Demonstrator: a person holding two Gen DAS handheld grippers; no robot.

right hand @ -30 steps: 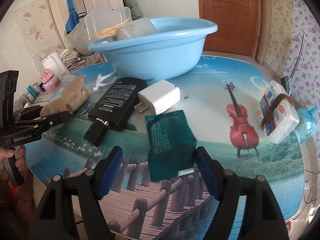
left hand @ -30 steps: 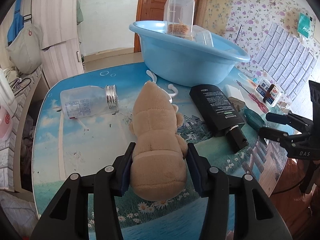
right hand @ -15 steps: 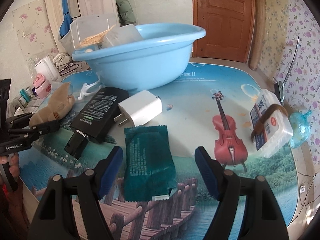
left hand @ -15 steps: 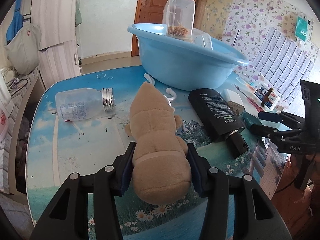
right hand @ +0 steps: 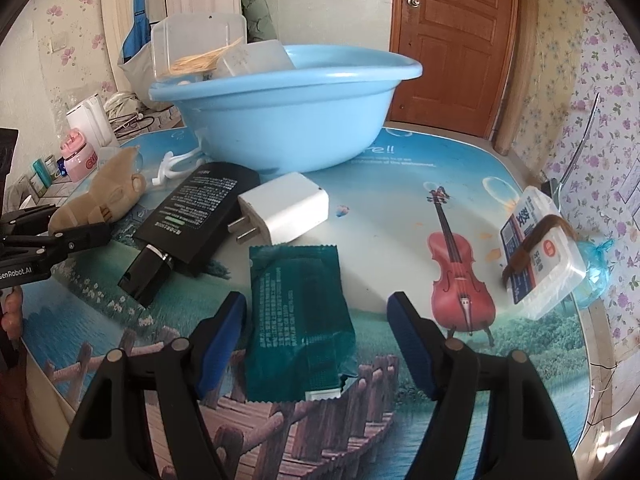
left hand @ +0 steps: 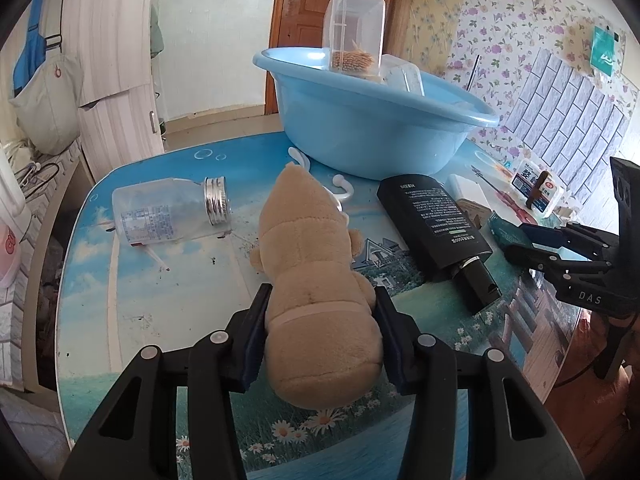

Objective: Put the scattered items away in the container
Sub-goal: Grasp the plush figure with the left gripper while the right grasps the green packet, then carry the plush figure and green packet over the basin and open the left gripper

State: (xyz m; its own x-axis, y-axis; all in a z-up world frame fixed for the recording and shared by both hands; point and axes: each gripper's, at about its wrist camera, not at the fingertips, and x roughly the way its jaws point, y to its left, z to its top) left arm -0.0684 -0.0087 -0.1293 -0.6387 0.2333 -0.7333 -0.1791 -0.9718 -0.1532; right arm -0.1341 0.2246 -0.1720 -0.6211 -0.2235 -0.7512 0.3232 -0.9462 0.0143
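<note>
The landmark is the round light-blue plastic basin (right hand: 280,116) standing on the picture-printed tabletop (right hand: 400,200); inside it, rising over its rim, are a clear plastic box of toothpicks (left hand: 354,30) and a smaller frosted plastic box (left hand: 402,76). In front of the basin, the left gripper (left hand: 320,328) is clamped on the lower body of a tan plush toy (left hand: 316,268), both blue pads pressed into its sides, the toy's head pointing toward the basin. Just to the basin's near right side lies a flat black bottle with white print (right hand: 192,216), cap end away from the basin, and a white plug-in charger (right hand: 286,210) touches it. Nearer than the charger, a dark-green foil sachet (right hand: 296,320) lies flat between the fingers of the right gripper (right hand: 316,340), whose jaws have just been closing yet stand clear of the sachet's right edge. Left of the basin, a clear plastic bottle with a silver screw neck (left hand: 168,212) lies on its side.
</note>
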